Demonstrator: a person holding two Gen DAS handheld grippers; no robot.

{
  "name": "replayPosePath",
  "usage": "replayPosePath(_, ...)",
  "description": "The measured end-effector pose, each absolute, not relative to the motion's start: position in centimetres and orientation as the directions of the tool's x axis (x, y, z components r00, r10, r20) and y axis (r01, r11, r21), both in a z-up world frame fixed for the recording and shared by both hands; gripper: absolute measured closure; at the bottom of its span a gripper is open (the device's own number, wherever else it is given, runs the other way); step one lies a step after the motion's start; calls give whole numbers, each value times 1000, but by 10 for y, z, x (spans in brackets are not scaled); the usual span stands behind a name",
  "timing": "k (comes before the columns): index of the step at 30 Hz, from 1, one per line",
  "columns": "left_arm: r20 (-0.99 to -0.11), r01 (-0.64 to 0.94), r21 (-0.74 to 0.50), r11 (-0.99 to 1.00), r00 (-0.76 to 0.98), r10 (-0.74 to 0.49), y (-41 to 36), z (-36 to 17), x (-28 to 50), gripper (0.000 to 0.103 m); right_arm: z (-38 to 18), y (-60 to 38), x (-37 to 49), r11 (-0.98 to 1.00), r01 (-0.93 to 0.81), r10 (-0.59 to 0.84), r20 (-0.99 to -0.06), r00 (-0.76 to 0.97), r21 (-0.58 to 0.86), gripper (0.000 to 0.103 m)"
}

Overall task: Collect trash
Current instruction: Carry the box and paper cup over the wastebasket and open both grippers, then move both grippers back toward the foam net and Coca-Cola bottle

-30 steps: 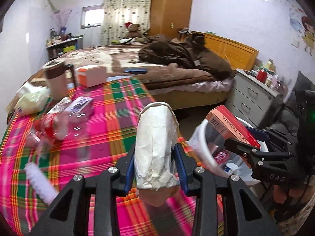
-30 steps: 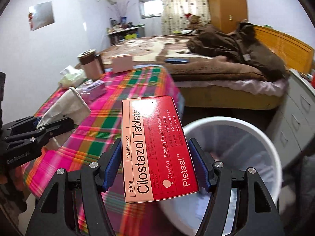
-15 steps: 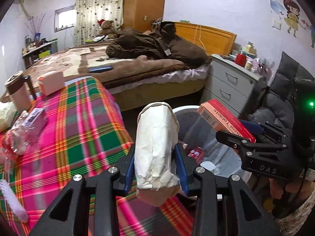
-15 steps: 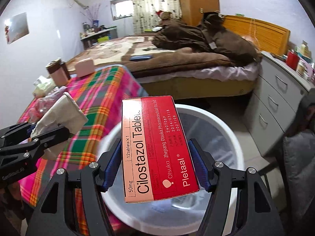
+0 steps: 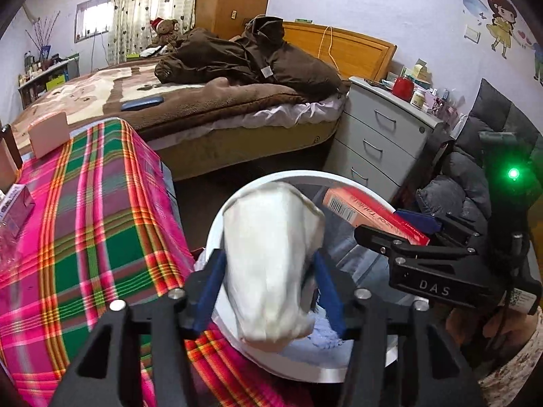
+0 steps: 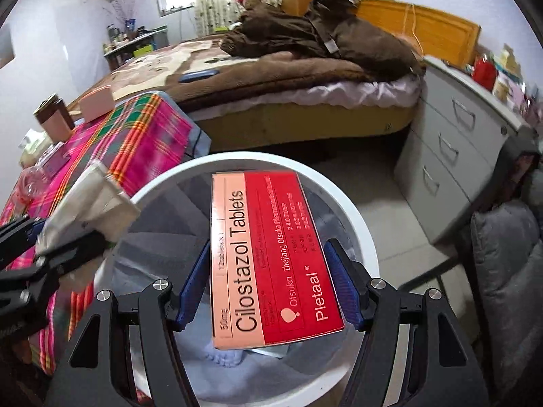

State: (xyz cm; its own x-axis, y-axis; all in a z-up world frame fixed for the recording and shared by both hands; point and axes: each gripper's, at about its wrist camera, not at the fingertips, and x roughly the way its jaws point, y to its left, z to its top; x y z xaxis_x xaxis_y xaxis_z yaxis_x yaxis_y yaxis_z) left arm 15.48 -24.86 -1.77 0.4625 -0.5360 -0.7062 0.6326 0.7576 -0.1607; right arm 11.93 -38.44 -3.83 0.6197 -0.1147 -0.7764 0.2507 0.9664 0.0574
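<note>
My left gripper hangs over the white bin beside the table. Its jaws are opening, and a crumpled white paper bag sits loose and blurred between the blue pads, with small gaps at both sides. My right gripper is shut on a red and pink tablet box, held flat above the bin's mouth. In the left wrist view the box and right gripper are at the right. The right wrist view has the bag at the left.
The table with a pink and green plaid cloth stands left of the bin, with a pink box and clear wrappers on it. A bed lies behind. Grey drawers and a dark padded coat crowd the right.
Both grippers swung right, from above the table to over the bin, and sank a little. The left jaws have widened and the bag has spread out between them. The right grip is unchanged.
</note>
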Motion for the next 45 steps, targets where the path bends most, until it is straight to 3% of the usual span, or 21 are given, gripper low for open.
replayPosePath(4,-708,627,-160,762,465,-531,-248,-18,156,42,-40,-391,116,958,272,-106,-774,625,89,35)
replayPosePath(28,-635,483,-169,859,613,-470,-144,9,158,39,-11,-339,126,975,192,-61,-703,708,108,35)
replayPosePath(45,-621,194,-171,966,740,-258,-17,7,162,37,-9,-263,155,991,8,84,-681,727,130,35)
